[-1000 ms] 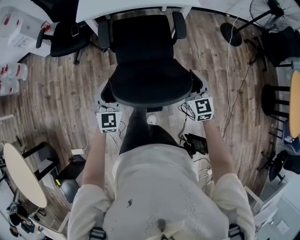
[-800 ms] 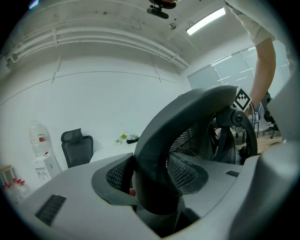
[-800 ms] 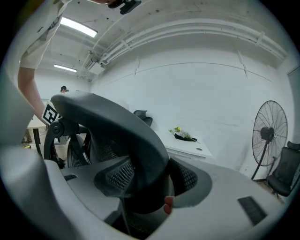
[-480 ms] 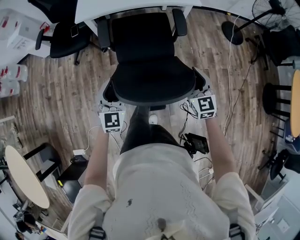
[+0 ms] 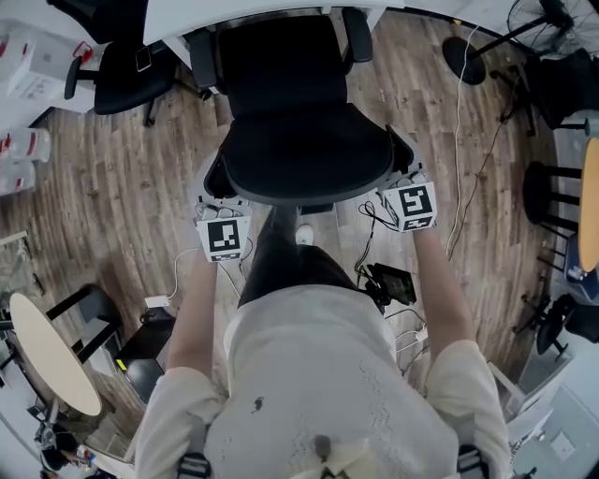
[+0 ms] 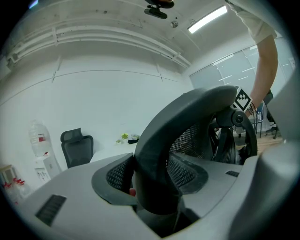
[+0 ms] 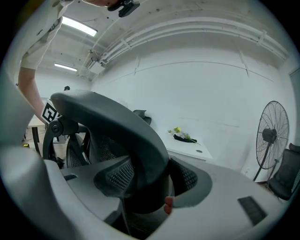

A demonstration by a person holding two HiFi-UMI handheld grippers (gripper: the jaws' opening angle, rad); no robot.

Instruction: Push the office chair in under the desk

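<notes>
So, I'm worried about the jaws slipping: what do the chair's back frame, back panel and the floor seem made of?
The back frame: likely matte grey plastic, from its smooth moulded curve. The back panel: black woven mesh, holes visible. The floor: wood-grain planks with seams, laminate or real wood unclear.

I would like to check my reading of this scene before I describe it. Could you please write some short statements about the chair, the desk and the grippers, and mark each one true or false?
1. The left gripper and the right gripper each clamp the backrest rim of the office chair. True.
2. The office chair is wholly hidden under the white desk. False: its seat and backrest show in front of the desk's edge.
3. The standing fan is on the person's left. False: it stands on the right.
4. A second black chair stands left of the office chair. True.
</notes>
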